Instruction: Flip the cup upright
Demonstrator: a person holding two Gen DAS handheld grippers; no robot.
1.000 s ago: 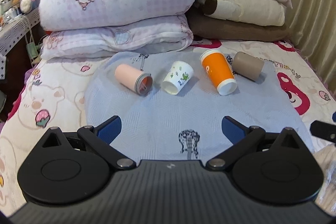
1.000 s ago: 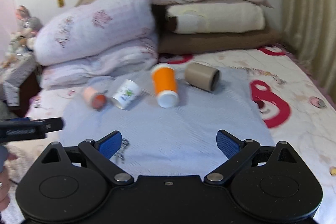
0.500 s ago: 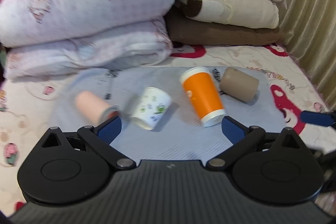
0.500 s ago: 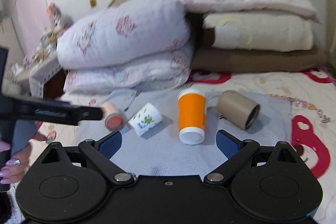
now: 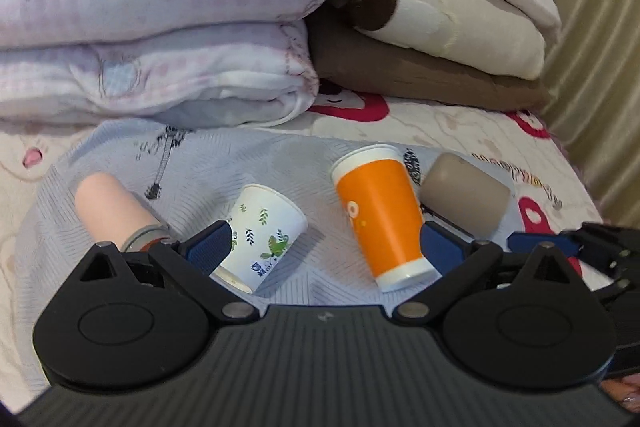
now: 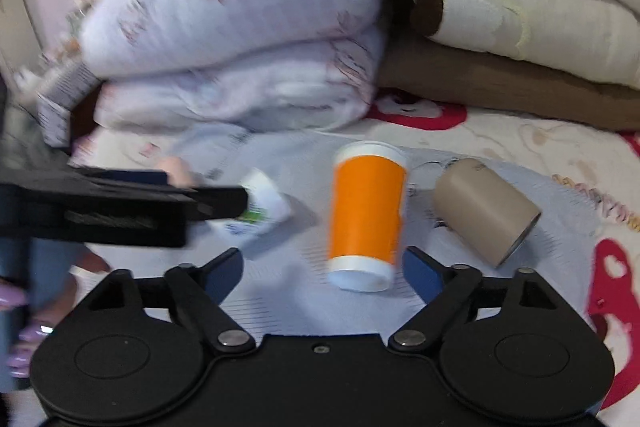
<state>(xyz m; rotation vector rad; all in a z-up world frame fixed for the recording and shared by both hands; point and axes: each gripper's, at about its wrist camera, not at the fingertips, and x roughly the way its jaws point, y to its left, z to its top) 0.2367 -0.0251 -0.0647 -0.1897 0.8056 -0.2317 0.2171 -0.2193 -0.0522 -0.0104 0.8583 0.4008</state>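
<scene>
Four cups lie tipped on the grey cloth (image 5: pixel 248 163) at mid-frame. The left gripper (image 5: pixel 324 247) and right gripper (image 6: pixel 322 267) both gape wide, flanking the orange cup (image 6: pixel 366 215), holding nothing.

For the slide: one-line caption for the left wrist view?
Open left hand-held gripper closing in on four tipped cups on a blue cloth: pink, leaf-print, orange, brown.
</scene>
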